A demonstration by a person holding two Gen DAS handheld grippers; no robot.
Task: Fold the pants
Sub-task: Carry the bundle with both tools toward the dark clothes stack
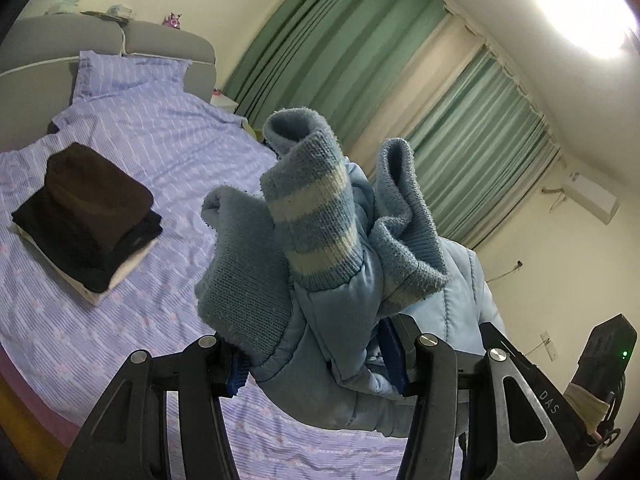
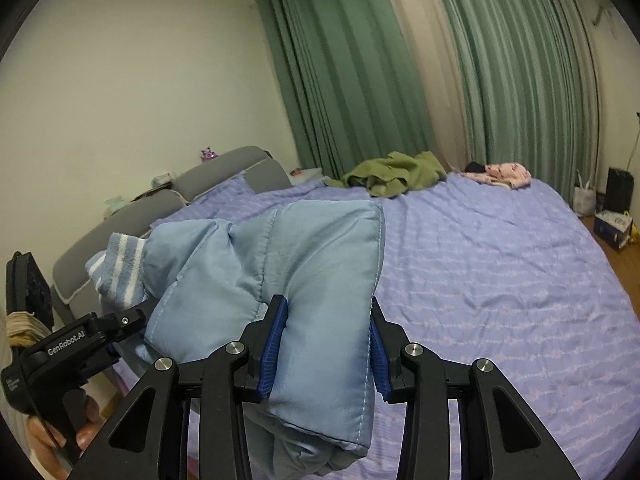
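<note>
Light blue padded pants point(image 1: 352, 320) with ribbed, cream-striped knit cuffs point(image 1: 316, 220) are held up in the air above the bed. My left gripper point(image 1: 320, 360) is shut on the cuff end, the cuffs sticking up past its fingers. My right gripper point(image 2: 326, 344) is shut on the folded padded part of the same pants point(image 2: 316, 264). The left gripper point(image 2: 120, 324) shows at the left of the right wrist view, its hand below it, with the striped cuffs point(image 2: 120, 268) above it.
A purple striped bedspread point(image 2: 500, 280) covers the bed. A stack of folded dark and white clothes point(image 1: 88, 216) lies on it. A green garment point(image 2: 396, 174) and a pink one point(image 2: 508, 172) lie at the far edge by green curtains point(image 2: 352, 80). A grey headboard point(image 1: 168, 44) stands behind.
</note>
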